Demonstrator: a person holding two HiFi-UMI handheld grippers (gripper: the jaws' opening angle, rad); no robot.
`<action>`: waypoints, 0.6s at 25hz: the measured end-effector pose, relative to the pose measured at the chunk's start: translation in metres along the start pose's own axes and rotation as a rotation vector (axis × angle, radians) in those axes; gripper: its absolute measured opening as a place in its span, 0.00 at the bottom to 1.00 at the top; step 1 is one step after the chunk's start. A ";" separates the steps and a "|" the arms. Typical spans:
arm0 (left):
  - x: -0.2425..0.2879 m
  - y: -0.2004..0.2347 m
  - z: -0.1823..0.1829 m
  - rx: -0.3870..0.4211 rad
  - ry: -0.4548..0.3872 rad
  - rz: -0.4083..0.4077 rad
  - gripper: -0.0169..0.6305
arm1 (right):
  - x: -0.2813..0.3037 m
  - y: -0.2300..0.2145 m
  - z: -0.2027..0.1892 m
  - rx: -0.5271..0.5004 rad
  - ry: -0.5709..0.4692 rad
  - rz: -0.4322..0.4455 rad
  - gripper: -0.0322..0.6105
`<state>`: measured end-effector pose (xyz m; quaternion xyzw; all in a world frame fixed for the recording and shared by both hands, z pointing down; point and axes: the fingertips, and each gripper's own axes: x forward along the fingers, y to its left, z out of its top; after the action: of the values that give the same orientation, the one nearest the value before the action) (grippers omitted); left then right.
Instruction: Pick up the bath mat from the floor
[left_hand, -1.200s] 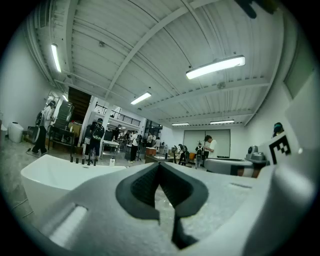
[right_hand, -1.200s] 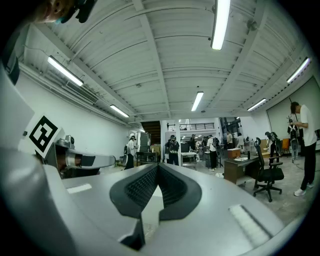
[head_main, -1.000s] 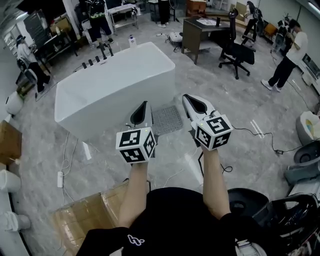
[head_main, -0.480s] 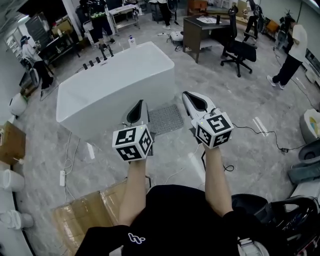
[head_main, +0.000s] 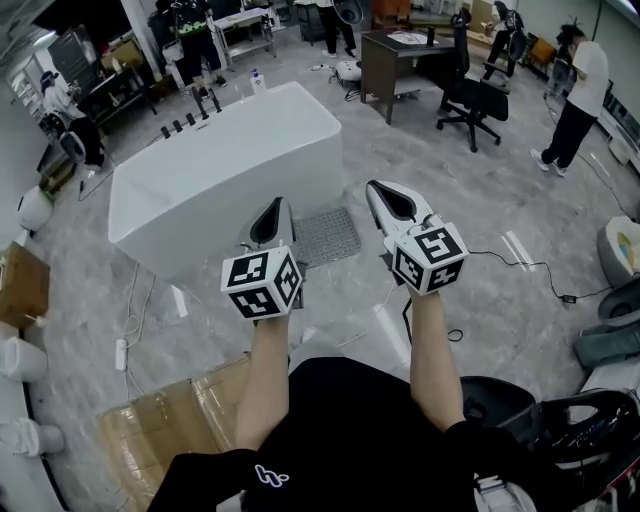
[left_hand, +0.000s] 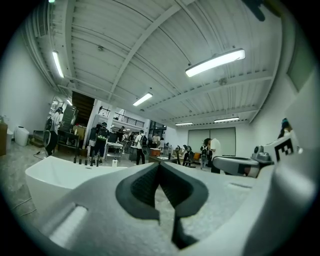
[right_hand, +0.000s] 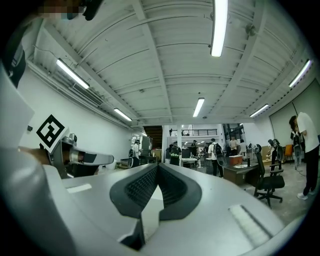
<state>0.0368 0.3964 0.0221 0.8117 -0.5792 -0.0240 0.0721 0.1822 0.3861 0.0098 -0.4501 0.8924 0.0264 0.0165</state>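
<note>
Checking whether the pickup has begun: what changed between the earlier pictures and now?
Little moved. The left gripper slid slightly left in the head view; the right gripper barely shifted. Nothing was taken hold of or let go. Both stay shut and empty, and the bath mat still lies on the floor beside the bathtub, untouched.

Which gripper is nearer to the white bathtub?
Left. The left gripper is held up right beside the bathtub's near corner. The right gripper is farther off, on the bath mat's other side.
</note>
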 end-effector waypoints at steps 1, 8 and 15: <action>0.000 0.000 0.000 0.004 -0.003 -0.001 0.02 | 0.000 -0.001 -0.001 0.002 -0.004 0.000 0.06; 0.010 0.026 -0.005 -0.001 -0.012 0.022 0.02 | 0.026 0.001 -0.009 -0.011 -0.008 0.020 0.06; 0.045 0.051 -0.003 -0.029 -0.013 0.035 0.02 | 0.066 -0.015 -0.012 -0.024 0.009 0.028 0.06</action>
<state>0.0041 0.3377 0.0348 0.8001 -0.5932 -0.0365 0.0807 0.1552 0.3238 0.0176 -0.4377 0.8984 0.0351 0.0065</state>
